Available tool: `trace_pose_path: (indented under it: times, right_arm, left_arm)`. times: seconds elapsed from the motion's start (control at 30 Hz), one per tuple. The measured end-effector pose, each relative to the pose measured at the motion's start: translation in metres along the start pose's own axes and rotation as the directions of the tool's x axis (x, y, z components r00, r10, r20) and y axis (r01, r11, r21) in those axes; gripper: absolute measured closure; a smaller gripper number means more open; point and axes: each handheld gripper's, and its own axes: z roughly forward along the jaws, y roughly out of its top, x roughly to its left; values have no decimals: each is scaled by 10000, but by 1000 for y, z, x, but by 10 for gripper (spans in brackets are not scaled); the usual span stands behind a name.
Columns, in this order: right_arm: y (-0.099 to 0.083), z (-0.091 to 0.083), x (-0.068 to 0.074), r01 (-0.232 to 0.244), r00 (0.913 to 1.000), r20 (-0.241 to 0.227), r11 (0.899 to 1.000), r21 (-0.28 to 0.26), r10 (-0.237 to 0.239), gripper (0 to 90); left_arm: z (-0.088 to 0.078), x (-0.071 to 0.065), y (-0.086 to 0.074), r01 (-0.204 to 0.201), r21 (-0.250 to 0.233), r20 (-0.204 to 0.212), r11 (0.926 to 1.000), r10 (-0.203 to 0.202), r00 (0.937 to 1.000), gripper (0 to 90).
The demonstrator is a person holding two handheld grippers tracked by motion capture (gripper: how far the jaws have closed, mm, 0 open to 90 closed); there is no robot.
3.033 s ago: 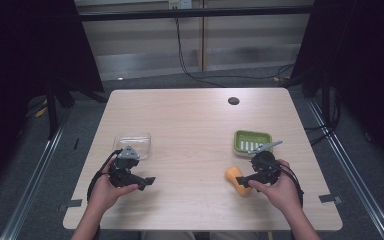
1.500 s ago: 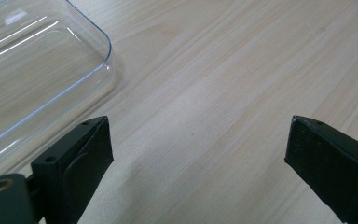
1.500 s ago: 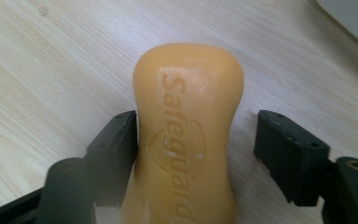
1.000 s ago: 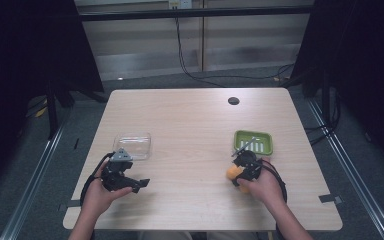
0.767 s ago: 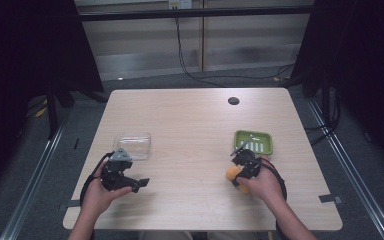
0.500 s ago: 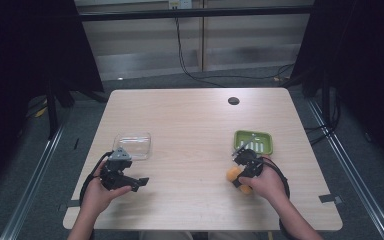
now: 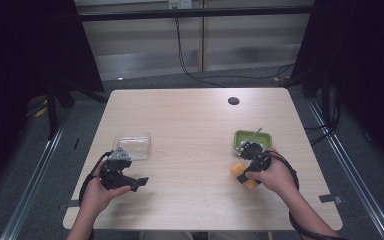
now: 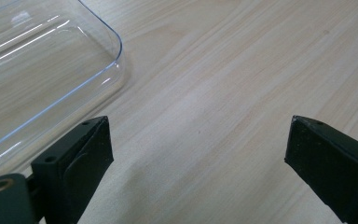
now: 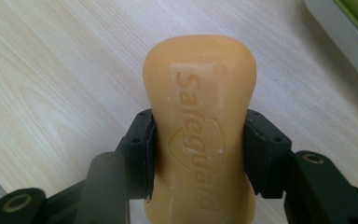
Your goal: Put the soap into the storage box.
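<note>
An orange bar of soap [image 9: 200, 93] stamped with a brand name sits between the black jaws of my right gripper [image 9: 198, 140], whose pads press on both its sides. In the high view the soap [image 7: 239, 172] is at the table's front right, under my right gripper [image 7: 248, 170], just in front of a green tray [image 7: 238, 142]. My left gripper [image 7: 137, 181] rests at the front left with its jaws wide apart and nothing between them. In the left gripper view, the left gripper [image 8: 198, 158] frames bare wood, with a clear plastic container [image 8: 37, 70] just beyond its left jaw.
The clear container [image 7: 133, 145] lies right behind the left hand. The green tray's corner [image 9: 349, 42] is at the upper right of the right gripper view, and a thin grey stick [image 7: 254, 134] lies in the tray. A dark round hole [image 7: 233, 100] marks the table's far side.
The right hand came in over the soap and now grips it, rising slightly and shifting toward the tray in the last second. The left hand has stayed put.
</note>
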Motion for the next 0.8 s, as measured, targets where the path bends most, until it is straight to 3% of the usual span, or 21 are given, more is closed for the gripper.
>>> trace_pose_path:
  times: [0.5, 0.8]
  right_arm:
    - [2, -15, -13, 487, 9987, -139, 9988, -85, -488, 505]
    - [6, -19, -19, 1149, 9933, -140, 9933, -142, -1151, 505]
  left_arm:
    - [1, 0, -1, 47, -13, 30, 10000, -46, 10000, 69]
    - [1, 1, -1, 46, 107, 51, 9999, -46, 10000, 68]
